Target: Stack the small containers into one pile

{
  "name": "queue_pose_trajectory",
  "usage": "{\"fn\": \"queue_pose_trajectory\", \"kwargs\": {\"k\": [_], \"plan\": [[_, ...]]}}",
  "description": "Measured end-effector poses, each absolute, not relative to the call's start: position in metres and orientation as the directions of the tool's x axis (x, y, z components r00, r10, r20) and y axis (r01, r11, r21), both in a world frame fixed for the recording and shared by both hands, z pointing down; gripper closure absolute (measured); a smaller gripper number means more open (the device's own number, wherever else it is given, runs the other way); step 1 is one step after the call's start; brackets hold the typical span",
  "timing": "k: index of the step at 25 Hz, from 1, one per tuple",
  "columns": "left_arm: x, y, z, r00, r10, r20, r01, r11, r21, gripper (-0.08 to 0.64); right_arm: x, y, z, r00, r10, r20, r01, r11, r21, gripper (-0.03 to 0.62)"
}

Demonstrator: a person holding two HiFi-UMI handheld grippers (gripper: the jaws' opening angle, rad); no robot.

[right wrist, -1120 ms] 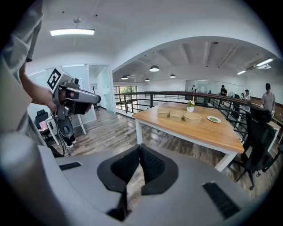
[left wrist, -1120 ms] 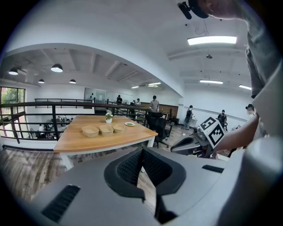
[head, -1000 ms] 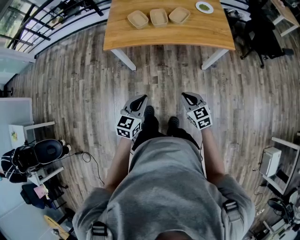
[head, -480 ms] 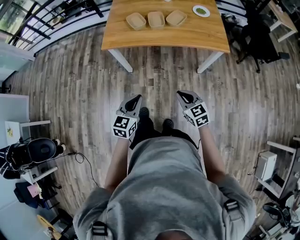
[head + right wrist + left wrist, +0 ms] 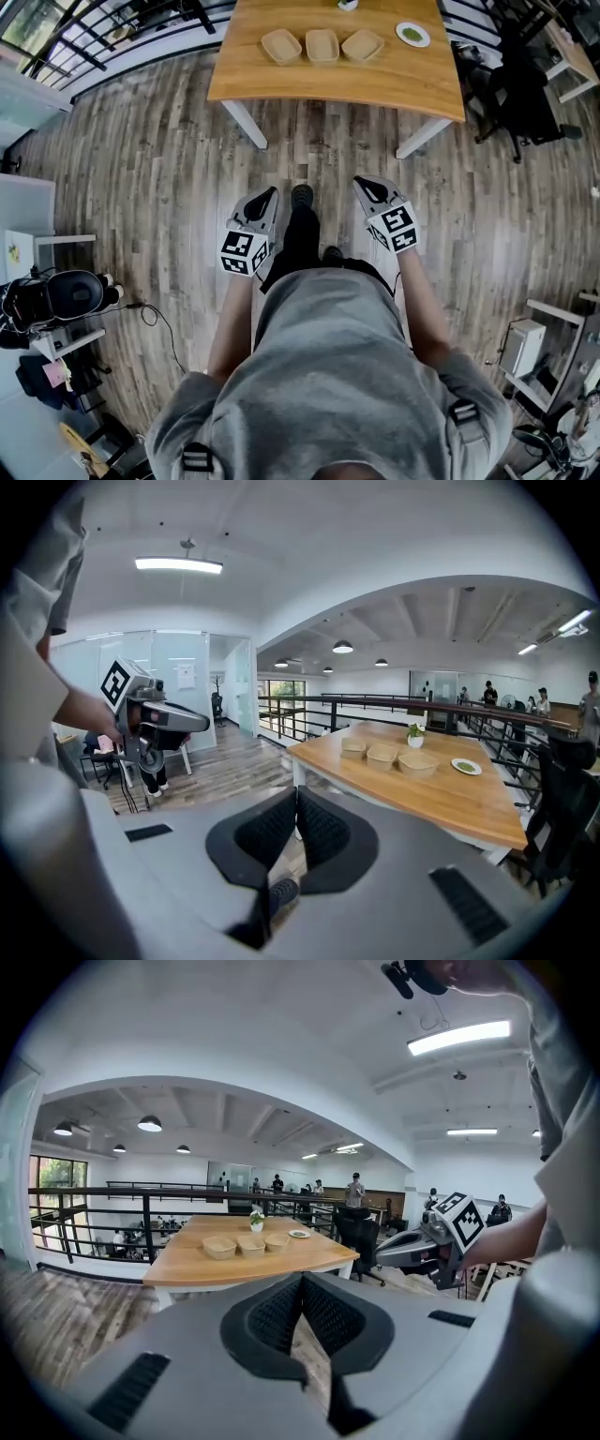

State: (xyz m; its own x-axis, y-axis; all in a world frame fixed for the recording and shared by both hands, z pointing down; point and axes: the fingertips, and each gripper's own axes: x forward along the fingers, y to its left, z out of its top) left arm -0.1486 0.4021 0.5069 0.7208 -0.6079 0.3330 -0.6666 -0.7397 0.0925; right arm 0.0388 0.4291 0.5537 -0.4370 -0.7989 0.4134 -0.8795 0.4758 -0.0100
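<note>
The light-wood rectangular table (image 5: 337, 82) stands at 12 o'clock in the head view, well apart from the person across the plank floor (image 5: 141, 169). On its far half, three tan, shallow fibre containers (image 5: 322, 45) sit side by side in a row, none nested, so stacking has not begun. With nothing in reach, both tongs are pressed together and empty. The left tongs (image 5: 269, 195) point towards 11 o'clock and the right tongs (image 5: 363, 186) towards 1 o'clock, held ahead of the waist and tipped slightly down, probably carried on the approach.
</note>
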Motion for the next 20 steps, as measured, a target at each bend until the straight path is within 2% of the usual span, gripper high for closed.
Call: {"fn": "queue_pose_trajectory", "kwargs": {"k": [3, 5, 6, 8, 11, 16, 20], "plan": [[-0.148, 0.388, 0.505, 0.731, -0.600, 0.324, -0.659, -0.745, 0.106, 0.541, 0.038, 0.417, 0.547, -0.437, -0.802, 0.407, -0.877, 0.481, 0.008, 0.575], [-0.142, 0.384, 0.502, 0.757, -0.574, 0.312, -0.631, -0.767, 0.118, 0.538, 0.038, 0.410, 0.542, -0.436, -0.809, 0.395, -0.877, 0.481, 0.017, 0.531], [-0.137, 0.383, 0.502, 0.770, -0.557, 0.310, -0.614, -0.780, 0.121, 0.518, 0.039, 0.407, 0.540, -0.436, -0.813, 0.387, -0.878, 0.479, 0.017, 0.501], [-0.129, 0.380, 0.503, 0.783, -0.539, 0.312, -0.594, -0.796, 0.117, 0.391, 0.040, 0.403, 0.537, -0.433, -0.821, 0.371, -0.882, 0.471, 0.014, 0.435], [-0.120, 0.374, 0.502, 0.782, -0.541, 0.310, -0.593, -0.799, 0.102, 0.349, 0.043, 0.399, 0.534, -0.434, -0.829, 0.353, -0.884, 0.467, 0.007, 0.373], [-0.114, 0.371, 0.501, 0.785, -0.537, 0.309, -0.586, -0.805, 0.090, 0.327, 0.046, 0.400, 0.532, -0.436, -0.831, 0.347, -0.883, 0.470, 0.016, 0.317], [-0.113, 0.370, 0.503, 0.780, -0.538, 0.319, -0.590, -0.803, 0.088, 0.325, 0.051, 0.399, 0.534, -0.437, -0.832, 0.343, -0.884, 0.467, 0.007, 0.311]]}}
